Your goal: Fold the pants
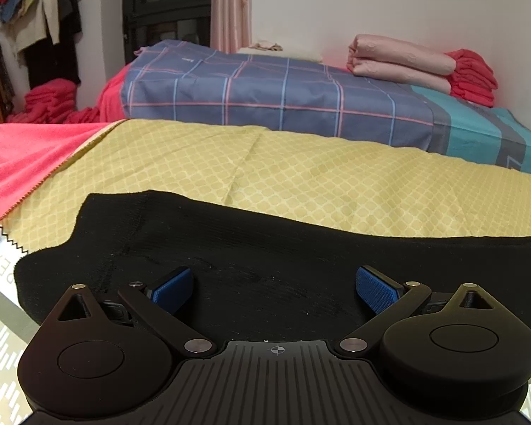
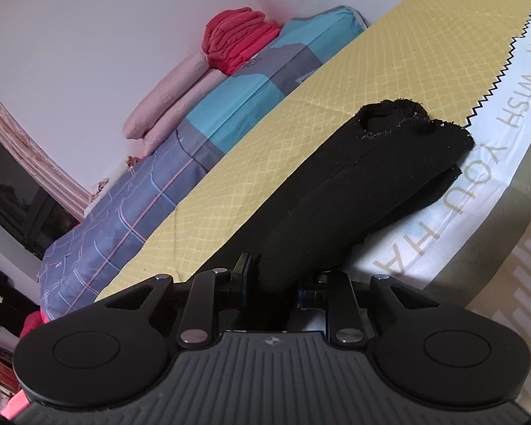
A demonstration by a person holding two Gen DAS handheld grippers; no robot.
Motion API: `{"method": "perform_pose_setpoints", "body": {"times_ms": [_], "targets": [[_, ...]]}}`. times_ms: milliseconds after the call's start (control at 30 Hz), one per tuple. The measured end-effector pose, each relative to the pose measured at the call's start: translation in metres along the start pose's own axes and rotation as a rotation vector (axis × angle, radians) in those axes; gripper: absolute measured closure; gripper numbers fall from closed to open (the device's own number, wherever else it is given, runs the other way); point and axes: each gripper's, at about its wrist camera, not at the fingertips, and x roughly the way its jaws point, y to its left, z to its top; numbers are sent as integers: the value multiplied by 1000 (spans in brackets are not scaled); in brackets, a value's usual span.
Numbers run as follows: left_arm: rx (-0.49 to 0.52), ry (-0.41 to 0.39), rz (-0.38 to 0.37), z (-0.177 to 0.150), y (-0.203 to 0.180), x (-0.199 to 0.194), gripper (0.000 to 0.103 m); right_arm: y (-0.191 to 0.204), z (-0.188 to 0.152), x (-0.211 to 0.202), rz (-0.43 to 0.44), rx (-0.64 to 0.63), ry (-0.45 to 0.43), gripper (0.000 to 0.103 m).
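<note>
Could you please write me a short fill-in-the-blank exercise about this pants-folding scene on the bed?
1. The black knit pants lie on a ____ diamond-patterned sheet.
2. The left gripper, with blue pads, stands ____ over the pants.
3. The right gripper is shut on a fold of the ____.
4. The folded pink quilt lies beside a stack of ____ cloth.

Missing words: yellow; open; pants; red

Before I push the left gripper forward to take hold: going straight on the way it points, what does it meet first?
Most likely the black pants. The left gripper is open and angled down, with the dark fabric lying directly between and ahead of its fingers. The yellow sheet only begins beyond the pants' far edge, though depth is hard to judge.
</note>
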Motion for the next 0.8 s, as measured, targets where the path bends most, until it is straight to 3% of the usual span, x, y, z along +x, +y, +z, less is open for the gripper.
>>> {"method": "perform_pose_setpoints", "body": {"times_ms": [167,300,400,500,600,667,733,800], "targets": [[-5,-4,5,1,0,-1,0,12,-1,0,-51,-63,-1,76],[-13,-6,10,2,2,-1,0,42,-14,-7,-189,-250,-72,75],[-20,-12,17,2,3,-2,0,93,-48,-17,-333,-593,-219,76],[-31,-13,20,3,6,-3,0,147,-116,-27,-455,-1050,-440,76],[-42,-16,26,4,8,-4,0,177,-206,-34,-383,-1487,-586,68],[-47,-15,27,4,9,-3,0,183,-263,-27,-323,-1756,-558,65],[-50,-14,27,4,10,-4,0,179,-302,-14,-284,-1948,-464,67],[-57,-16,26,4,12,-4,0,175,-316,-6,-271,-1988,-394,85]]}}
